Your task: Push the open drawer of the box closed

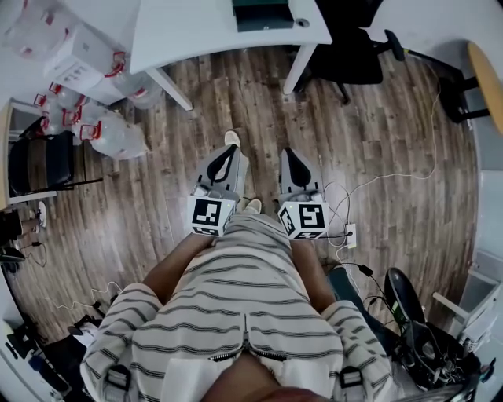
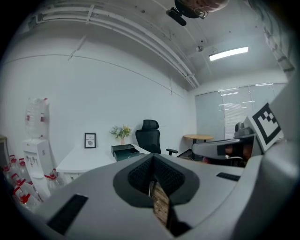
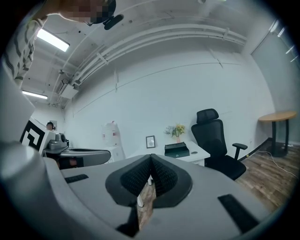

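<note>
The dark box (image 1: 263, 14) rests on the white desk (image 1: 196, 31) at the far end of the room, well ahead of both grippers. It shows small in the left gripper view (image 2: 124, 151) and in the right gripper view (image 3: 176, 150); its lower part seems to jut forward, but it is too small to be sure. The left gripper (image 1: 229, 152) and the right gripper (image 1: 292, 155) are held side by side at waist height over the wood floor, pointing at the desk. Both are shut with nothing between their jaws (image 2: 153, 157) (image 3: 150, 156).
A black office chair (image 1: 354, 55) stands right of the desk. Several water bottles (image 1: 102, 129) lie at the left, near a water dispenser (image 2: 36, 140). A power strip with cables (image 1: 350, 234) lies on the floor to the right. A round wooden table (image 1: 487, 71) is at the far right.
</note>
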A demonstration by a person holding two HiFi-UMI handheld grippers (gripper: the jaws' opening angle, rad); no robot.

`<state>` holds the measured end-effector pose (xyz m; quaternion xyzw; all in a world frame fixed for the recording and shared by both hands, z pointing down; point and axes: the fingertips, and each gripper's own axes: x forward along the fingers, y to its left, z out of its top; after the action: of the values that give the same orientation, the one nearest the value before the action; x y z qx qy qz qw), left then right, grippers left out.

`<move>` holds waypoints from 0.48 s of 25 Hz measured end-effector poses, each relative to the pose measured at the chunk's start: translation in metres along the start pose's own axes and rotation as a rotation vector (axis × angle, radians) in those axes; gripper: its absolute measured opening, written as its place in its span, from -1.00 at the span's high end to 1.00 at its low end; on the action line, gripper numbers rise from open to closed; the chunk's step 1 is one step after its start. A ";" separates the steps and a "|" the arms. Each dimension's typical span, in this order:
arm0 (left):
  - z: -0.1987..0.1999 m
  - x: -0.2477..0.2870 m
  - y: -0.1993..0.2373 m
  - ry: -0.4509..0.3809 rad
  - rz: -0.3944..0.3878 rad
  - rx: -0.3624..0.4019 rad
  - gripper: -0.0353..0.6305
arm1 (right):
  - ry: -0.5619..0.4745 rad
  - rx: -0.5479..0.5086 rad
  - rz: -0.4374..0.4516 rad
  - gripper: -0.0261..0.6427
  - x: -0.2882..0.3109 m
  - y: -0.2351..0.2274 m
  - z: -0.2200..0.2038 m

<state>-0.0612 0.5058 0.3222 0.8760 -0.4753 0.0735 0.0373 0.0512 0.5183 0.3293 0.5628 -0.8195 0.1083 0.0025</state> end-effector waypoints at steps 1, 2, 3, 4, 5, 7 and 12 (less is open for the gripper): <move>0.000 0.006 0.002 -0.001 -0.003 0.001 0.89 | 0.000 -0.004 0.003 0.89 0.006 -0.003 0.001; 0.000 0.013 0.004 -0.001 -0.005 0.002 0.89 | 0.001 -0.011 0.005 0.89 0.012 -0.005 0.001; -0.001 0.020 0.008 -0.001 -0.005 0.000 0.89 | 0.004 -0.018 0.005 0.89 0.018 -0.008 0.001; -0.001 0.028 0.013 -0.001 -0.003 -0.006 0.89 | 0.009 -0.023 0.004 0.89 0.025 -0.011 0.002; 0.000 0.036 0.018 -0.001 0.000 -0.013 0.89 | 0.013 -0.026 0.003 0.89 0.032 -0.014 0.004; 0.002 0.053 0.028 -0.005 0.006 -0.021 0.89 | 0.017 -0.030 0.002 0.89 0.048 -0.021 0.008; 0.007 0.103 0.059 -0.006 0.007 -0.035 0.89 | 0.036 -0.032 0.000 0.89 0.101 -0.043 0.009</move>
<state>-0.0543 0.3872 0.3320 0.8738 -0.4796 0.0626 0.0512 0.0549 0.4093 0.3406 0.5604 -0.8210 0.1054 0.0265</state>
